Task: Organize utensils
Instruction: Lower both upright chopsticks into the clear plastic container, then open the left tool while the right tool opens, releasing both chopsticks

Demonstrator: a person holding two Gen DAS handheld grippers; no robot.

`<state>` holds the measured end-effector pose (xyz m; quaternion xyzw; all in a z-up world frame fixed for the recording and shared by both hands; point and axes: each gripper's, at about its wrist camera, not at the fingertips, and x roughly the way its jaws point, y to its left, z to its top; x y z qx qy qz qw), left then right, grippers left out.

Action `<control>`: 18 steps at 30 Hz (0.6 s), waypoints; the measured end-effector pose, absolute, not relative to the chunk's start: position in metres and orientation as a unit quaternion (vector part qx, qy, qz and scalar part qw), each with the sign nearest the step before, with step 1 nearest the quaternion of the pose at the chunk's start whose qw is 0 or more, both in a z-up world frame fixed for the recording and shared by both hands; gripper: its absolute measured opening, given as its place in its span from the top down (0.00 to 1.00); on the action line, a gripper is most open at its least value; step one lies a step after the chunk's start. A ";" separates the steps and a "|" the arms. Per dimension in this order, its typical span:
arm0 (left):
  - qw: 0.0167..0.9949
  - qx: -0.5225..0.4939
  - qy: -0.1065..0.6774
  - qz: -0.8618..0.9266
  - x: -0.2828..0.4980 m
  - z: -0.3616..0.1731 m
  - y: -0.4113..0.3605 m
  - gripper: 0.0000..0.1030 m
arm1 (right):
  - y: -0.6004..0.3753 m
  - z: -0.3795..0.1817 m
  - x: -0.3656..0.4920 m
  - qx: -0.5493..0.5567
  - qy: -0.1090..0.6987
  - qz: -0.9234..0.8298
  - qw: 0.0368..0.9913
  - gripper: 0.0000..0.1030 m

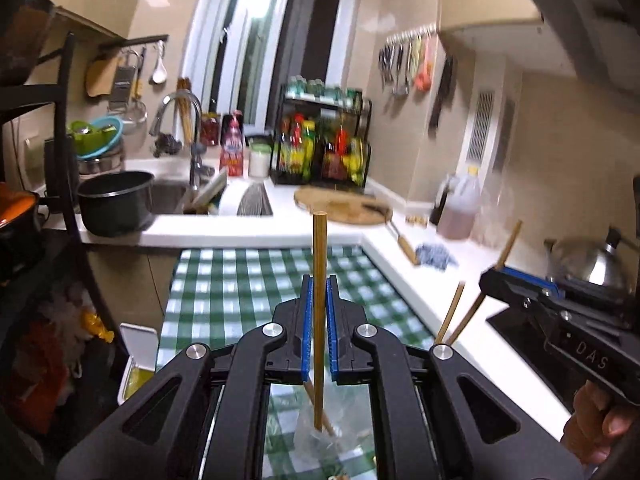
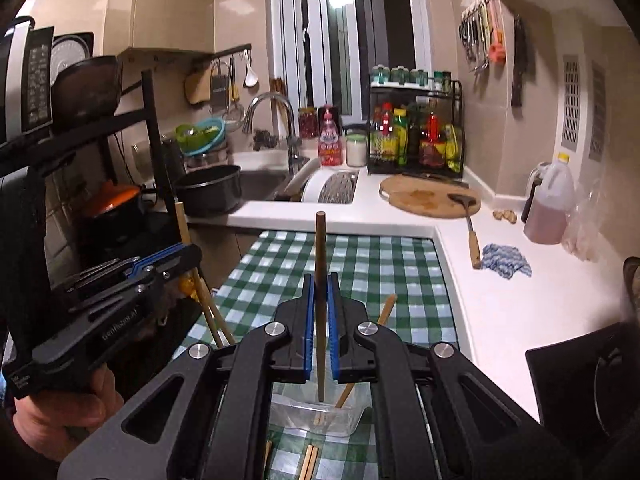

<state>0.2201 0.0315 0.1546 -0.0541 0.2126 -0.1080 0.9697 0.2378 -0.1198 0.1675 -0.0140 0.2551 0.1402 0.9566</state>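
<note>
Chopsticks stand upright in both tools: we see the left gripper (image 1: 319, 312) pinching a light chopstick (image 1: 319, 264) and the right gripper (image 2: 320, 312) pinching a darker chopstick (image 2: 321, 264), over the green checked tablecloth (image 2: 372, 264). Near us, a clear plastic container (image 2: 320, 416) holds more chopsticks, leaning. Far left, a dark pot (image 2: 210, 190) sits beside the sink (image 2: 260, 184).

Chopstick (image 1: 319, 280) upright between blue fingers (image 1: 307, 320)

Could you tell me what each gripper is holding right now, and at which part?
The left gripper holds a light chopstick around mid-length; the right gripper holds a darker chopstick likewise. Both stand roughly upright.
</note>
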 end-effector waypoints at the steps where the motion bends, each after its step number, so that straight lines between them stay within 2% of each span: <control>1: 0.969 -0.053 0.217 -0.109 0.221 0.151 0.031 0.94 | -0.120 0.163 0.240 -0.015 0.260 0.138 0.956 0.94; 10: 0.963 -0.038 0.244 -0.113 0.226 0.134 0.022 0.94 | -0.115 0.140 0.251 -0.032 0.299 0.139 0.944 0.94; 12: 0.961 -0.039 0.246 -0.116 0.225 0.134 0.022 0.92 | -0.113 0.136 0.250 -0.040 0.307 0.134 0.941 0.88; 14: 0.964 -0.039 0.239 -0.115 0.218 0.140 0.024 0.82 | -0.114 0.135 0.248 -0.037 0.310 0.126 0.942 0.74; 18: 0.971 -0.046 0.205 -0.113 0.195 0.158 0.031 0.80 | -0.116 0.143 0.234 -0.052 0.296 0.106 0.948 0.68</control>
